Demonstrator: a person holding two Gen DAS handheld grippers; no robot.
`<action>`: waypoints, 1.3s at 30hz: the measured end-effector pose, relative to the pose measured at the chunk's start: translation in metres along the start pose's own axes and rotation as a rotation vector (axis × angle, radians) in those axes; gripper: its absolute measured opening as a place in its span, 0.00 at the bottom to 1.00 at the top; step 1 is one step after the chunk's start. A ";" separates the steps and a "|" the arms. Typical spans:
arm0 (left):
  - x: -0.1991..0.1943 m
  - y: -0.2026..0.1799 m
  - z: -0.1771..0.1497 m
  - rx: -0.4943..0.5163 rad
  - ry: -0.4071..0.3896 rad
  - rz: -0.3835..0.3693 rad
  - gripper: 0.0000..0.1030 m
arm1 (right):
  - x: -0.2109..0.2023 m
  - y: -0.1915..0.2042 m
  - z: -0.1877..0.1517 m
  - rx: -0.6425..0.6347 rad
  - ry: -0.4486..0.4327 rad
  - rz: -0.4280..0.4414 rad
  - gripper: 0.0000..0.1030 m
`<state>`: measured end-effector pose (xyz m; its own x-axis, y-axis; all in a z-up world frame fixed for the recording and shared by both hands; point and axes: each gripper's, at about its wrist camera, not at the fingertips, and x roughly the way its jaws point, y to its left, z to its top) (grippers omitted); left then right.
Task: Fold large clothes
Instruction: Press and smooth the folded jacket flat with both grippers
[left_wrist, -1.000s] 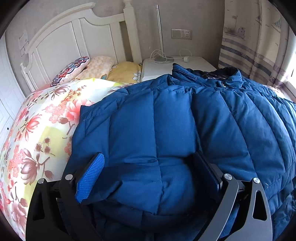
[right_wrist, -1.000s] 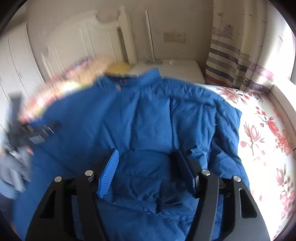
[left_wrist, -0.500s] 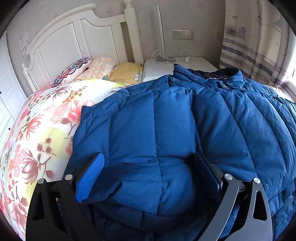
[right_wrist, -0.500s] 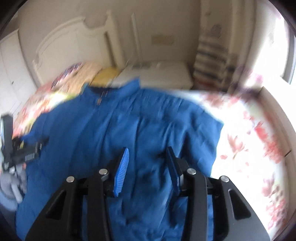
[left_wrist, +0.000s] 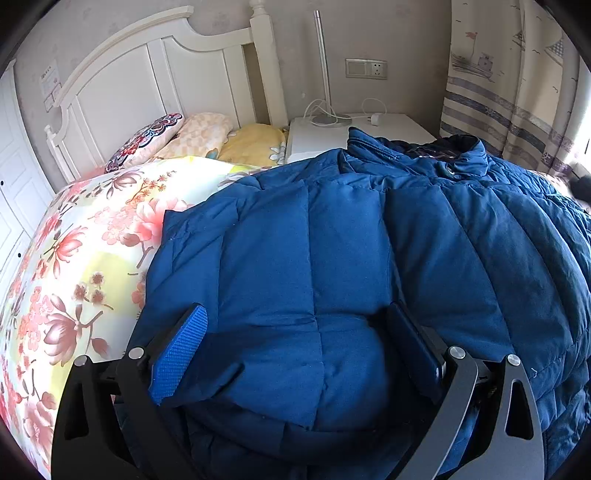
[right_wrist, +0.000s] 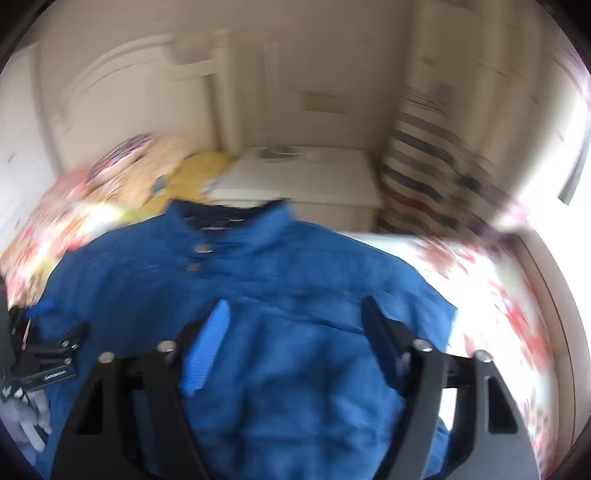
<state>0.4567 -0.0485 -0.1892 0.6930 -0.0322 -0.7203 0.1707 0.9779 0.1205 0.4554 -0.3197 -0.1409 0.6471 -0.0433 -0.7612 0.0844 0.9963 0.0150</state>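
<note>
Right gripper (right_wrist: 295, 339) jaws now wider, released, above 1 blue jacket (right_wrist: 280, 302); left gripper (left_wrist: 299, 350) clenched on its fold.

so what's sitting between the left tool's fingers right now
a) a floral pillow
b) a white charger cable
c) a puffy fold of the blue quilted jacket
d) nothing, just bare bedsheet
c: in the left wrist view a bulge of the blue quilted jacket fills the gap of the left tool.
</note>
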 end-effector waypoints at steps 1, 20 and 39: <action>0.000 0.000 0.000 0.000 0.000 0.001 0.92 | 0.018 0.006 -0.004 -0.020 0.055 0.002 0.77; 0.031 -0.081 0.049 -0.017 0.082 -0.123 0.95 | 0.048 -0.002 -0.026 0.020 0.033 0.051 0.82; 0.084 0.033 0.077 -0.177 0.114 -0.090 0.96 | 0.047 -0.002 -0.024 0.027 0.030 0.072 0.82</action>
<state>0.5750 -0.0347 -0.1931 0.5955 -0.1073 -0.7962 0.0957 0.9935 -0.0623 0.4680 -0.3225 -0.1924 0.6294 0.0314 -0.7764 0.0588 0.9944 0.0879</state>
